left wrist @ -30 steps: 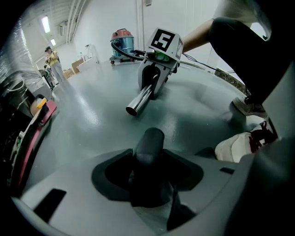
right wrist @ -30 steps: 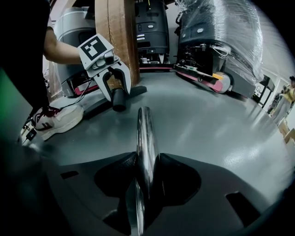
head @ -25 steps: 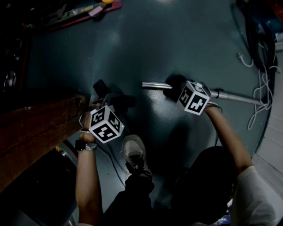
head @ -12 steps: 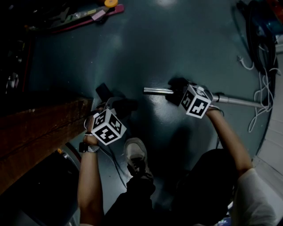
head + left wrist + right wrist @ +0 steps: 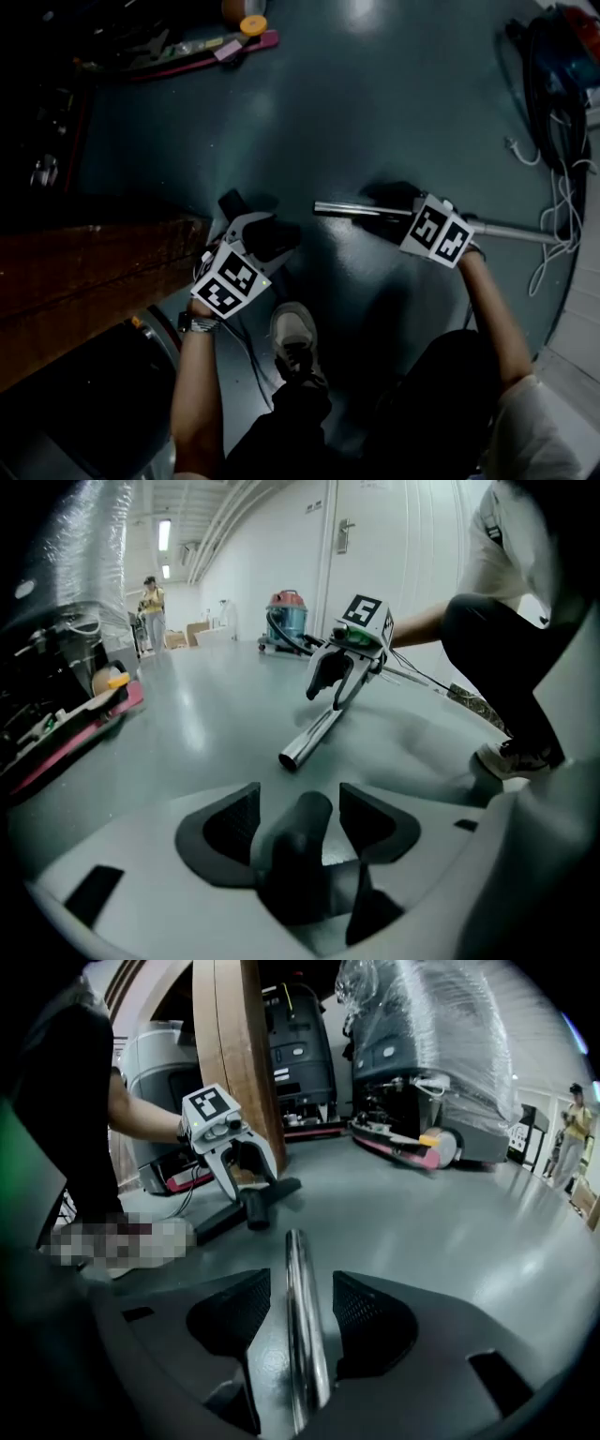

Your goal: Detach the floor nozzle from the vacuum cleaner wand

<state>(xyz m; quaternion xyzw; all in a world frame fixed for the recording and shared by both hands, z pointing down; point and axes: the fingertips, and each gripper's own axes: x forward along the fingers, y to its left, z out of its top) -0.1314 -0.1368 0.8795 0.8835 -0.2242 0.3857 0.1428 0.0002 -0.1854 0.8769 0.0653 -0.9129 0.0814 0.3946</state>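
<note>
Crouching over a glossy grey-green floor (image 5: pixel 375 103), a person has a pale sneaker (image 5: pixel 292 330) planted between the two forearms. Just ahead of it, the left tongs (image 5: pixel 272 239) point down at the black plastic floor nozzle (image 5: pixel 298 850). Their jaws have just been opening and now stand spread, with the nozzle's stubby round neck between the pads and a gap showing on its right side. The nozzle's flat black head lies on the floor beside a long brown wooden beam (image 5: pixel 94 272).

To the right, the right tongs (image 5: pixel 392 211) straddle the shiny chrome vacuum wand (image 5: pixel 347 210). Their jaws have also just been opening, and the tube runs between the ribbed pads with a gap on each side, so nothing is pinched. The wand's open end is bare and lies apart from the nozzle, pointing toward it.

Farther off, white cables (image 5: pixel 555 187) trail past the wand's far end. A long pink-red tool (image 5: pixel 202 52) lies near dark clutter. At the back of the hall stand a red-and-blue canister vacuum (image 5: pixel 286 621) and a bulky machine wrapped in clear plastic film (image 5: pixel 431 1044).
</note>
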